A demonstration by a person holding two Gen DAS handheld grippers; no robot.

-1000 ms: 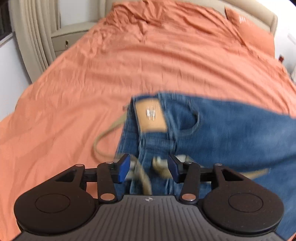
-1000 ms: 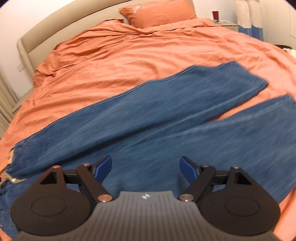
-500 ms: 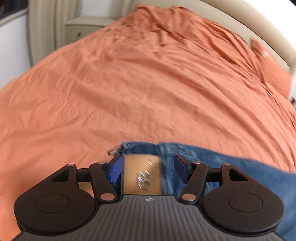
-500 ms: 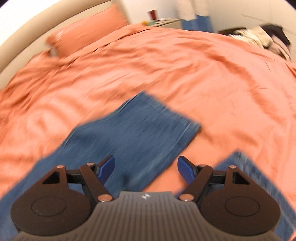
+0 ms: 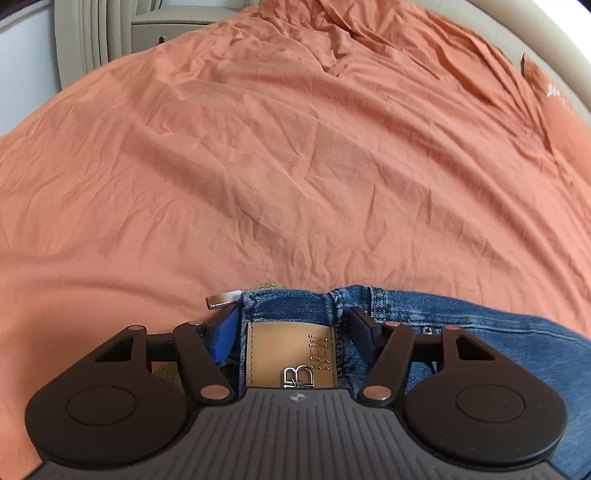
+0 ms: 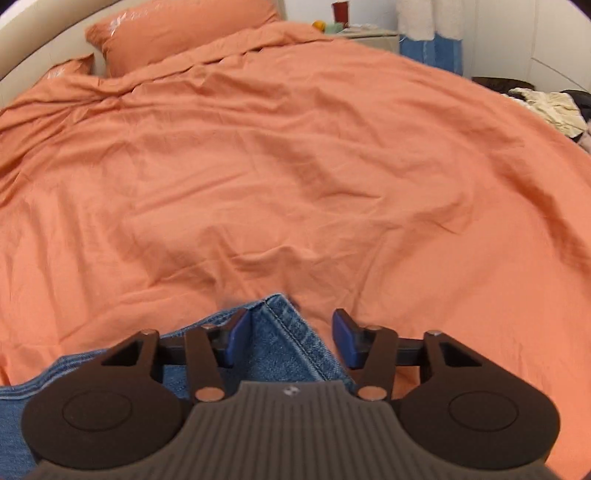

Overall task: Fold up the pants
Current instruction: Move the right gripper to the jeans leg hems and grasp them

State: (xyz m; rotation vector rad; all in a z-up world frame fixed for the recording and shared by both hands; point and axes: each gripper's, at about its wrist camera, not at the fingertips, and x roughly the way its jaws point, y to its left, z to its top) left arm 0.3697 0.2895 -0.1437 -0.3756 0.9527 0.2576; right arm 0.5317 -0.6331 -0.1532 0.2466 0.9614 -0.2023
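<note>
left wrist view: the left gripper (image 5: 291,328) hangs low over the near edge of the bed, its blue pads (image 5: 225,338) spread wide. between them lie the waistband of the blue jeans (image 5: 480,332) and its tan leather patch (image 5: 291,354), but neither pad presses on the cloth, so the tongs are released. a metal belt tip (image 5: 221,300) pokes out just beside the left pad, at the waistband's corner. the jeans run off toward the right along the near edge. ahead, the wrinkled orange bedspread (image 5: 280,155) is bare up to the padded headboard (image 5: 554,48); a pale nightstand (image 5: 170,27) and a curtain (image 5: 92,37) stand past the far left corner.

right wrist view: the right gripper (image 6: 291,338) is over a hem corner of the jeans (image 6: 288,343) near the bed's near edge. its jaws are closing with the stitched hem between them; the left pad (image 6: 238,341) is at the denim, the right pad is apart from it, so nothing is grasped. the denim trails away to the lower left. an orange pillow (image 6: 184,26) leans on the headboard at the far left corner, a nightstand with a red cup (image 6: 338,9) stands beyond the far edge, and heaped clothes (image 6: 546,107) lie off the right edge.
</note>
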